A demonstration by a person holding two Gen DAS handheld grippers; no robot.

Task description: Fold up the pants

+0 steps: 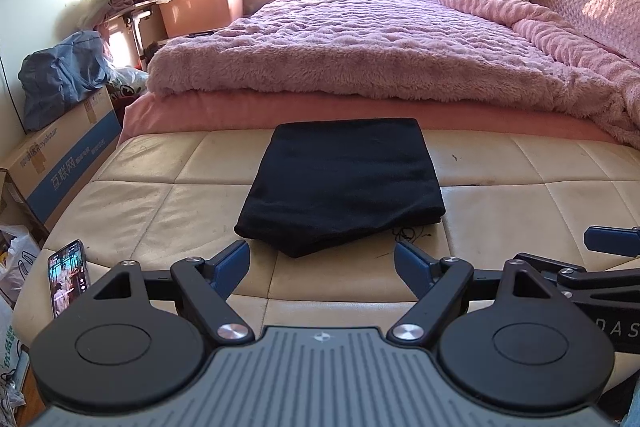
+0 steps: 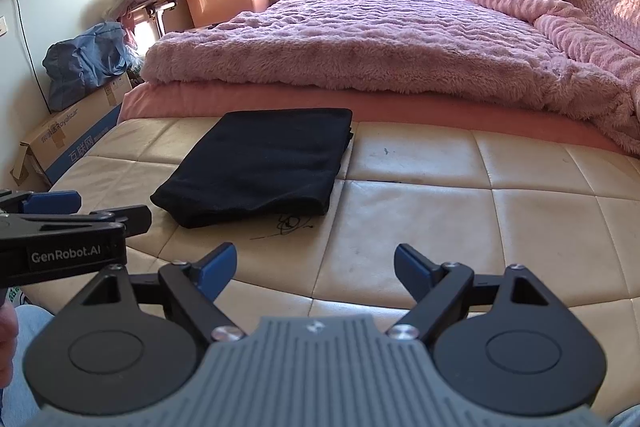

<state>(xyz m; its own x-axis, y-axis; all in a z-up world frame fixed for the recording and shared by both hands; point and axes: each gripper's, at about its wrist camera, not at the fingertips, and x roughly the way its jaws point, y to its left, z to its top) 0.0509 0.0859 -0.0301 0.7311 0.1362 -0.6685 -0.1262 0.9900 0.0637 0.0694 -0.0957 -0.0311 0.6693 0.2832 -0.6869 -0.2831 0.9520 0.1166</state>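
The black pants (image 1: pixel 340 183) lie folded into a flat rectangle on the cream quilted bench (image 1: pixel 140 211). They also show in the right wrist view (image 2: pixel 260 167), left of centre. My left gripper (image 1: pixel 322 267) is open and empty, just short of the pants' near edge. My right gripper (image 2: pixel 314 269) is open and empty, above the bench (image 2: pixel 440 227) to the right of the pants. The left gripper's side shows in the right wrist view (image 2: pixel 60 223). A blue fingertip of the right gripper shows in the left wrist view (image 1: pixel 612 241).
A phone (image 1: pixel 68 277) with a lit screen lies at the bench's left edge. A bed with a fuzzy pink blanket (image 1: pixel 380 43) stands behind the bench. A cardboard box (image 1: pixel 64 171), bags and bins stand at the left. Black thread (image 2: pixel 292 223) lies by the pants.
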